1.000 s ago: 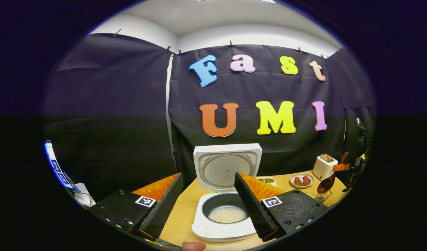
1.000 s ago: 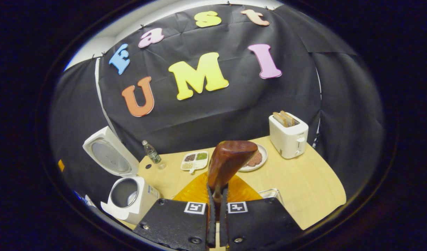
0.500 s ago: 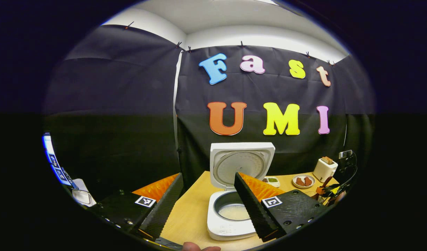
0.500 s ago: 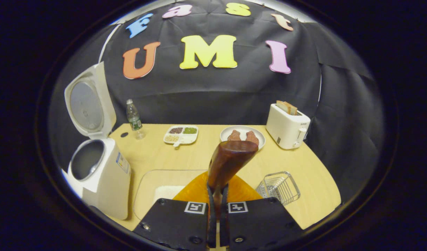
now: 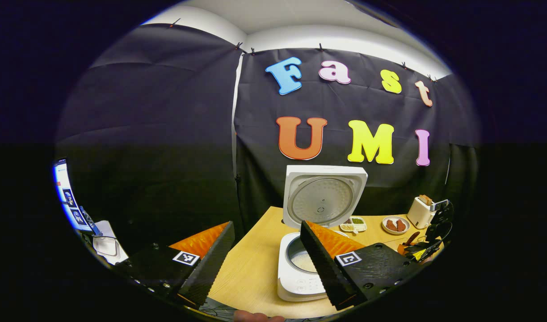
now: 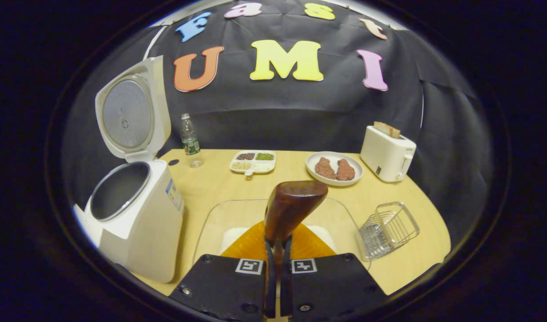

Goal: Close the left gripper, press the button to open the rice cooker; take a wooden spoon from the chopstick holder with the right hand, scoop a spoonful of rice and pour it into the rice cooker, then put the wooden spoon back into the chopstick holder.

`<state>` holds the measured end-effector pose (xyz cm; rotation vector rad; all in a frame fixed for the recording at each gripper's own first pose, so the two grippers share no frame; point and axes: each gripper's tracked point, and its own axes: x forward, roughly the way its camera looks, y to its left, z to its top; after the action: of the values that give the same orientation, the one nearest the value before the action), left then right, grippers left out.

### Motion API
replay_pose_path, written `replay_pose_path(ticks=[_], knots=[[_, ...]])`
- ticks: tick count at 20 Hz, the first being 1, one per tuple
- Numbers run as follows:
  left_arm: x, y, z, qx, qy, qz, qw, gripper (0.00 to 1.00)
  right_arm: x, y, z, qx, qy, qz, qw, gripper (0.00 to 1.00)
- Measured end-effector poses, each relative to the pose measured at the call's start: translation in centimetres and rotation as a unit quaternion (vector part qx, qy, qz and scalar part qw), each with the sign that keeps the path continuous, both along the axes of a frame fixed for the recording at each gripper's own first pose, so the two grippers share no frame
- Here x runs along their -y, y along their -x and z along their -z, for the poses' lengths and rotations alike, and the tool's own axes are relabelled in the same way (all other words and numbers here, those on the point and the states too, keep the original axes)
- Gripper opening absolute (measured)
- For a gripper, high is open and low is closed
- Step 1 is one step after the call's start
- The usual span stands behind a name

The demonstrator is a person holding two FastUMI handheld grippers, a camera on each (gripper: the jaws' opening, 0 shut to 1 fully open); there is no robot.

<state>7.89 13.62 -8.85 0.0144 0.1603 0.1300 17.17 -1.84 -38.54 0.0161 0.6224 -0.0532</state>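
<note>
You get even overhead light: the table (image 6: 389, 264) is bright, the black cloth dim. Fisheye bending curves everything near the edges. The cooker (image 6: 135, 214) lid shows soft glare; focus stays sharp, shadows faint.

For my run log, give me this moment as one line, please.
left gripper: open, idle | right gripper: shut on wooden spoon | rice cooker: lid up | spoon above glass tray

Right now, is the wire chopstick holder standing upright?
No, the wire chopstick holder lies tipped on its side on the table.
</note>
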Motion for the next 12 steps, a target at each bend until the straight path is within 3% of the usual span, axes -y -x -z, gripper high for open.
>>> replay_pose_path(ticks=[4, 7, 12], knots=[[-0.7, 0.4, 0.2, -0.006, -0.006, -0.002, 1.000, 0.95, -1.3, -0.2, 0.1, -0.013, -0.102, 0.030, 0.994, 0.10], [-1.0, 0.6, -0.1, -0.006, -0.003, -0.008, 1.000, 0.95, -1.5, -0.2, 0.0, -0.025, -0.186, 0.058, 0.980, 0.09], [0.0, 0.7, -0.3, -0.009, 0.003, -0.008, 1.000, 0.95, 0.0, -0.1, -1.0, -0.016, -0.258, 0.089, 0.962, 0.10]])
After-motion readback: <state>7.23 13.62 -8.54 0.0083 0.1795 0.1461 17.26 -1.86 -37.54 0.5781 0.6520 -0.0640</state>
